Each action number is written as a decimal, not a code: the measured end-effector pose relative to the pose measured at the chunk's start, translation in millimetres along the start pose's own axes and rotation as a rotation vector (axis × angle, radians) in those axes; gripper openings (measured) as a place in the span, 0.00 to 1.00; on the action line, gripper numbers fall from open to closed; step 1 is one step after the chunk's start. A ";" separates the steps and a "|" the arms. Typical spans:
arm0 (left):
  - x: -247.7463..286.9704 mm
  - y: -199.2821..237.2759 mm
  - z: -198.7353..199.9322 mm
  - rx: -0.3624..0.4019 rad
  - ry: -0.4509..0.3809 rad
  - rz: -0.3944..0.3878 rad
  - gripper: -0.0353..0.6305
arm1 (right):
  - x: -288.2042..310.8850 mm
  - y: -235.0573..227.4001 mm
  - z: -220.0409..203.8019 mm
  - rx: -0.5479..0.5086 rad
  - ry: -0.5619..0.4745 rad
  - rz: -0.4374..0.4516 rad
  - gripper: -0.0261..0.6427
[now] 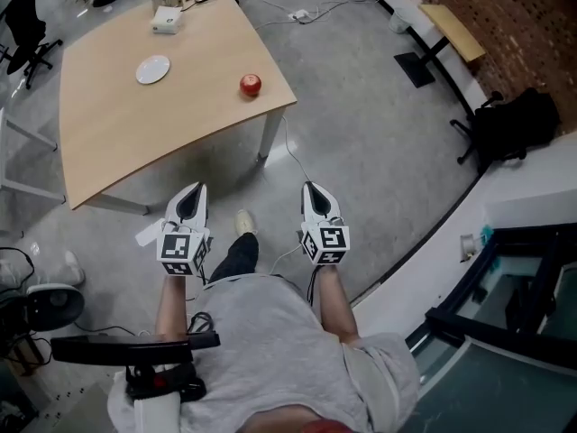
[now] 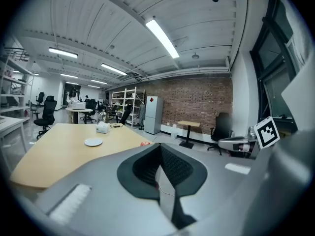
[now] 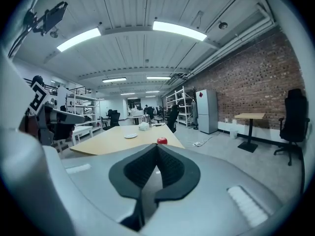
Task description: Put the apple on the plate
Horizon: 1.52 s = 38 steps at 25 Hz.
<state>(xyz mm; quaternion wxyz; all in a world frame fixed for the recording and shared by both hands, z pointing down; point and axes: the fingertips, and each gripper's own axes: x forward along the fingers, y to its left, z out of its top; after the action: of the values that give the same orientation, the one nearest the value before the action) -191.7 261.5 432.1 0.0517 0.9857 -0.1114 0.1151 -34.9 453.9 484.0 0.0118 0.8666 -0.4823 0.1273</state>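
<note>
Right gripper (image 1: 317,197) and left gripper (image 1: 191,197), jaws together and empty, sit low in frame, well short of the tabletop (image 1: 126,133), where the apple (image 1: 251,85) rests apart from the plate (image 1: 152,69); judged approach stage, next requiring jaws opened around the apple.

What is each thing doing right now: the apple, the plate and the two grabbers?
apple: lying on the table near its edge, not on the plate.
plate: empty, on the table, apart from the apple.
left gripper: shut, empty, short of the table.
right gripper: shut, empty, short of the table.
</note>
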 end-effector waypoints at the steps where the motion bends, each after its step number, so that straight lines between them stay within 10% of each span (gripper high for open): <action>1: 10.8 0.9 4.0 -0.002 -0.001 -0.007 0.08 | 6.8 -4.0 3.6 0.003 0.001 0.004 0.05; 16: 123.8 47.2 29.4 -0.043 -0.001 0.017 0.08 | 134.1 -41.3 44.0 -0.037 0.025 0.085 0.05; 38: 135.5 120.1 7.1 -0.114 0.078 0.232 0.08 | 257.9 -25.8 43.4 -0.081 0.076 0.249 0.05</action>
<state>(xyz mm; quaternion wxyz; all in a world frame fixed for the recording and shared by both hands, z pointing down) -89.4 116.0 466.7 0.0983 0.9564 -0.2291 0.1520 125.4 246.7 504.4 0.0489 0.7935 -0.5901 0.1408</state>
